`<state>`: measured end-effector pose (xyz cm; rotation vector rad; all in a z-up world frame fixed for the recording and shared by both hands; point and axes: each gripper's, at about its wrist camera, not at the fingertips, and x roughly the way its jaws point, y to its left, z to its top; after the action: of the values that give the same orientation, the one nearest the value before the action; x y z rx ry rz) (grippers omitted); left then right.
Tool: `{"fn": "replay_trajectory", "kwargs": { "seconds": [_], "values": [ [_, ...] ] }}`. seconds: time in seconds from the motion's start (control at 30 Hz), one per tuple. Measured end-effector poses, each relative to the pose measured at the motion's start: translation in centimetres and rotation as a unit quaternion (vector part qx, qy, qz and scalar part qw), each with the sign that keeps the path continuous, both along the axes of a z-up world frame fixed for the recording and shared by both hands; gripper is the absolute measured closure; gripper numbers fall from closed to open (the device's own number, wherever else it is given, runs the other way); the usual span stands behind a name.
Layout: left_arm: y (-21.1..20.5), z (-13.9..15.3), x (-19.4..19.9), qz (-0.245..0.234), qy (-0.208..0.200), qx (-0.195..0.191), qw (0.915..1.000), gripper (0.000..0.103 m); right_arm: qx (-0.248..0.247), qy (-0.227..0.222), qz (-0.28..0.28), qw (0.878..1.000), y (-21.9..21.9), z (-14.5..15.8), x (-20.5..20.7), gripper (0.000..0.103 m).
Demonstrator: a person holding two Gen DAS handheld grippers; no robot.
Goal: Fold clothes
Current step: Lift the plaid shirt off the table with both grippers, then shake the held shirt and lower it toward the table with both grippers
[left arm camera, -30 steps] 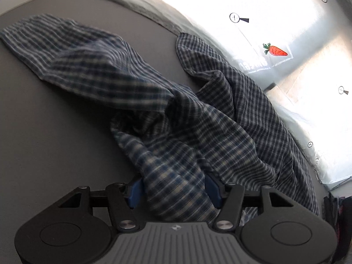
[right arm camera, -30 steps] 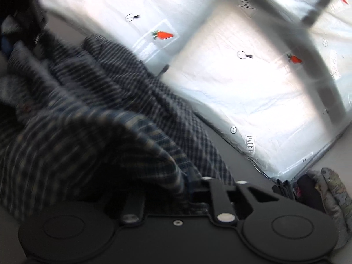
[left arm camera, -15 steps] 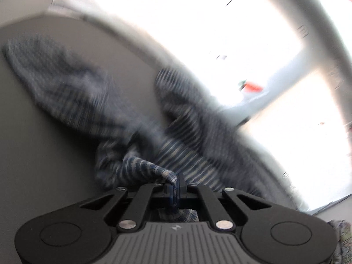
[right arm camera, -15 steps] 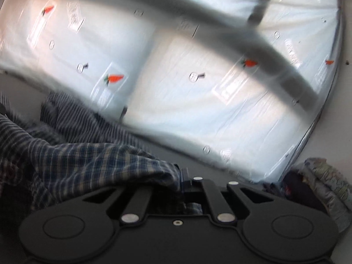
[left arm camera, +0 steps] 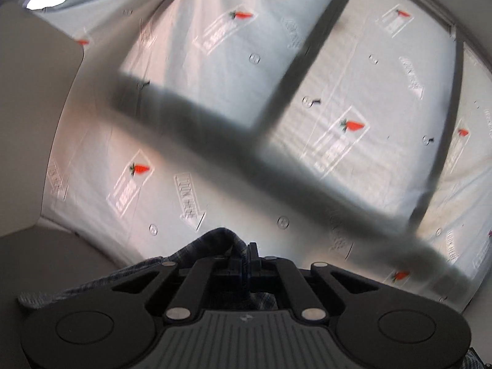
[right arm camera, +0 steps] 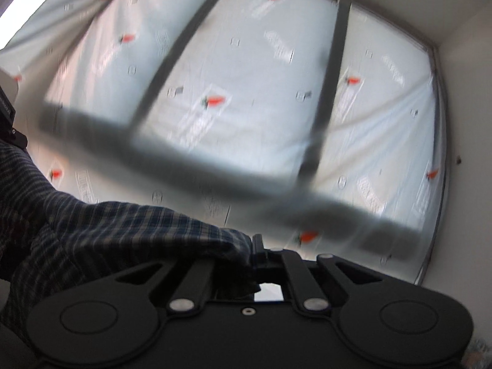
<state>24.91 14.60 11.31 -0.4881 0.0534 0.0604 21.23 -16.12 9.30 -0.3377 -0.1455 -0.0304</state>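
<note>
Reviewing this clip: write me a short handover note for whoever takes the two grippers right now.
Left gripper: shut on the plaid shirt, cloth pinched between the jaws, pointing about level at the plastic-covered window.
Right gripper: shut on another part of the same shirt, which trails off to the left.
Done: both grips are made and the shirt is held up in front of the window.
Left: no fold shows yet. Spread the shirt, lay it flat, fold it. The table is barely in view, so check it first.

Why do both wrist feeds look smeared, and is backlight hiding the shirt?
Left wrist: window frame bars streak with motion blur; plaid shirt dim but readable. Right wrist: same smear on the plastic-covered window; shirt in silhouette, its check pattern still visible.
</note>
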Motion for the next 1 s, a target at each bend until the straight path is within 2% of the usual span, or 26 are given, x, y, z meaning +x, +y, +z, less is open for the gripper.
{"fn": "replay_trajectory", "kwargs": {
  "seconds": [0.2, 0.37, 0.5, 0.6, 0.73, 0.9, 1.0],
  "values": [
    [-1.6, 6.3, -4.9, 0.018, -0.058, 0.033, 0.9976, 0.101, 0.029, -0.077, 0.056, 0.995, -2.1, 6.3, -3.4, 0.099],
    [-3.3, 9.1, -8.8, 0.034, -0.099, 0.051, 0.9932, 0.101, 0.052, -0.122, 0.1, 0.986, -3.9, 9.9, -6.1, 0.099],
    [-4.6, 10.3, -12.8, 0.032, -0.121, 0.077, 0.9891, 0.101, 0.04, -0.139, 0.126, 0.981, -5.1, 11.5, -8.6, 0.099],
    [-5.8, 10.7, -14.9, 0.04, -0.113, 0.105, 0.9873, 0.101, 0.048, -0.128, 0.146, 0.98, -6.5, 12.0, -10.4, 0.099],
    [-6.9, 10.5, -16.6, 0.032, -0.086, 0.1, 0.9907, 0.101, 0.065, -0.092, 0.152, 0.982, -8.0, 11.9, -11.6, 0.099],
    [-7.5, 9.7, -16.0, 0.017, -0.051, 0.085, 0.9949, 0.101, 0.106, -0.047, 0.146, 0.983, -9.3, 10.9, -11.1, 0.099],
    [-8.1, 8.6, -14.5, 0.013, -0.036, 0.1, 0.9943, 0.101, 0.122, -0.032, 0.137, 0.983, -9.9, 9.9, -9.8, 0.099]
  ]
}}
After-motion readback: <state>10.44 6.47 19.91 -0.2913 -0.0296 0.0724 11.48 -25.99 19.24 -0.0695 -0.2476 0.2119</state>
